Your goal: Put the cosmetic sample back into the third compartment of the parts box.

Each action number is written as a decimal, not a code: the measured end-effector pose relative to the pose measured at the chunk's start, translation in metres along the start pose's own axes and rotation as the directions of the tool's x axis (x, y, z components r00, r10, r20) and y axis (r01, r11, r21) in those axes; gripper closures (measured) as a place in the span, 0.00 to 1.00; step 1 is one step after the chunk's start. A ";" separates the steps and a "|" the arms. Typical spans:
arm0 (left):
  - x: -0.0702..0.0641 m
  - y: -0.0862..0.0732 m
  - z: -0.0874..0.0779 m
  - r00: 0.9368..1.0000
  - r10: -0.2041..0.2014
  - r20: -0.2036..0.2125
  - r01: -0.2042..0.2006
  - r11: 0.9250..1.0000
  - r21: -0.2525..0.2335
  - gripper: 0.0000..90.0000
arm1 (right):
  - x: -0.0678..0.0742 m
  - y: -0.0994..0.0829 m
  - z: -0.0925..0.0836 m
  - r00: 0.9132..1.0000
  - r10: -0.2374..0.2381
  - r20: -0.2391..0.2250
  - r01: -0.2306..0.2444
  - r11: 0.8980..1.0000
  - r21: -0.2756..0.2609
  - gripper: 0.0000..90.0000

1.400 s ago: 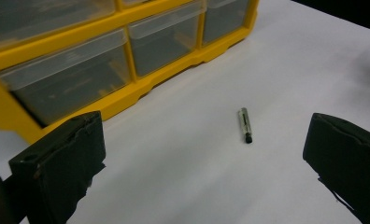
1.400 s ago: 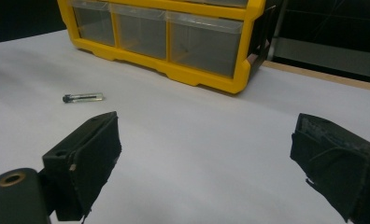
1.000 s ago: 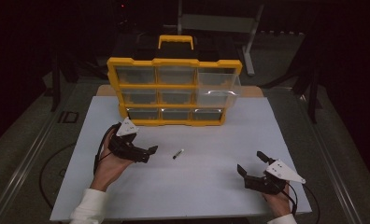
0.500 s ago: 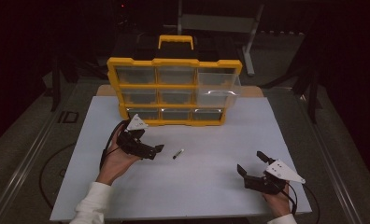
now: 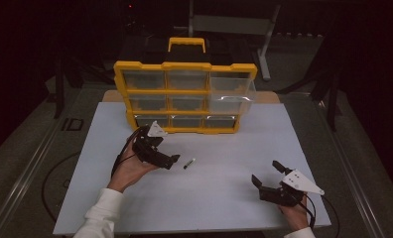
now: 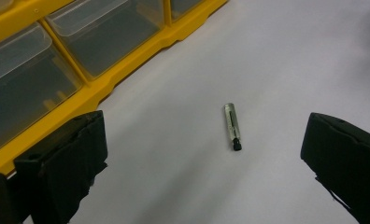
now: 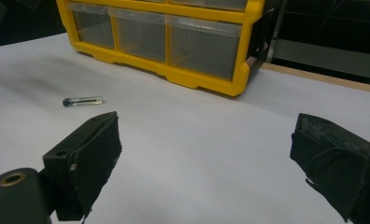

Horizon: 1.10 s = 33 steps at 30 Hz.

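Note:
A small clear tube with a black tip (image 5: pixel 189 163) lies on the white table top (image 5: pixel 209 198), in front of a yellow drawer organizer (image 5: pixel 184 96). My left gripper (image 5: pixel 170 161) is just left of the tube, open, its jaws wide apart either side of the tube (image 6: pixel 232 126) in the left gripper view. My right gripper (image 5: pixel 266 176) rests near the front right of the table, open and holding nothing; the tube (image 7: pixel 82 101) lies far to its left, the organizer (image 7: pixel 174 42) ahead.
The organizer's upper right clear drawer (image 5: pixel 231 94) is pulled out. A yellow handle (image 5: pixel 187 43) tops the organizer. Dark floor, cables and a metal stand (image 5: pixel 264 29) surround the table.
My left gripper has moved forward and to the right, closing in on the tube. The right gripper has stayed put.

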<state>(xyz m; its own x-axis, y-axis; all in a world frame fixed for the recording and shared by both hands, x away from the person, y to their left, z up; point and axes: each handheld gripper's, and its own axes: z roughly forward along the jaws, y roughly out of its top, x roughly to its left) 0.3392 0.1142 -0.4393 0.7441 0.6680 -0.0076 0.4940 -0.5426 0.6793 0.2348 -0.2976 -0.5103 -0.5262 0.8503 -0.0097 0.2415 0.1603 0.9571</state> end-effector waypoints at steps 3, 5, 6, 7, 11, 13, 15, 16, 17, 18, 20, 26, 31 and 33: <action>0.000 0.001 0.003 1.000 0.005 -0.003 -0.005 1.000 0.014 0.02 | 0.000 0.000 0.000 1.000 0.002 -0.001 -0.002 1.000 -0.001 0.09; 0.000 0.002 0.005 1.000 0.009 -0.004 -0.009 1.000 0.024 0.03 | 0.000 0.000 0.000 1.000 0.004 -0.001 -0.004 1.000 -0.002 0.09; -0.001 0.002 0.006 1.000 0.006 -0.005 -0.006 1.000 0.029 0.03 | 0.000 0.000 0.000 1.000 0.004 -0.002 -0.004 1.000 -0.003 0.09; -0.001 0.003 0.007 1.000 0.010 -0.008 -0.009 0.999 0.037 0.04 | 0.000 0.000 0.000 1.000 0.005 -0.001 -0.005 1.000 -0.003 0.09; -0.001 0.004 0.011 1.000 0.018 -0.016 -0.017 0.998 0.055 0.05 | 0.000 0.000 0.000 1.000 0.004 -0.001 -0.004 1.000 -0.002 0.09; -0.002 0.005 0.013 1.000 0.023 -0.018 -0.022 0.997 0.068 0.06 | 0.000 0.000 0.000 1.000 0.004 0.000 -0.004 1.000 -0.001 0.09; -0.003 0.006 0.016 1.000 0.025 -0.016 -0.024 0.997 0.076 0.06 | 0.000 0.000 0.000 1.000 0.003 0.000 -0.003 1.000 0.000 0.09; -0.003 0.006 0.017 0.999 0.029 -0.018 -0.027 0.996 0.082 0.06 | 0.000 0.000 0.000 1.000 0.005 -0.001 -0.005 1.000 -0.001 0.09; -0.004 0.006 0.018 0.999 0.031 -0.018 -0.029 0.996 0.082 0.06 | 0.000 0.000 0.000 1.000 0.006 -0.001 -0.006 1.000 -0.002 0.09; -0.004 0.007 0.019 0.999 0.033 -0.015 -0.031 0.996 0.086 0.07 | 0.000 0.000 0.000 1.000 0.007 -0.001 -0.007 1.000 -0.003 0.09; -0.004 0.007 0.021 0.999 0.036 -0.015 -0.035 0.995 0.095 0.07 | 0.000 0.000 0.000 1.000 0.009 0.000 -0.009 1.000 -0.003 0.09; -0.006 0.008 0.028 0.999 0.050 -0.009 -0.048 0.992 0.120 0.09 | 0.000 0.000 -0.001 1.000 0.010 0.001 -0.010 1.000 -0.002 0.09; -0.008 0.009 0.033 0.998 0.056 -0.002 -0.056 0.990 0.131 0.10 | 0.000 0.000 -0.001 1.000 0.011 -0.001 -0.011 1.000 -0.002 0.09; -0.009 0.010 0.034 0.998 0.059 0.002 -0.059 0.989 0.135 0.10 | 0.000 0.000 -0.001 1.000 0.011 -0.001 -0.011 1.000 -0.002 0.09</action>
<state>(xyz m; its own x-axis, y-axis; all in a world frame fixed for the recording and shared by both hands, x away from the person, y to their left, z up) 0.3532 0.0854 -0.4573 0.7732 0.6334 0.0311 0.5053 -0.6450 0.5733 0.2343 -0.2979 -0.5100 -0.5239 0.8517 0.0013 0.2456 0.1496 0.9577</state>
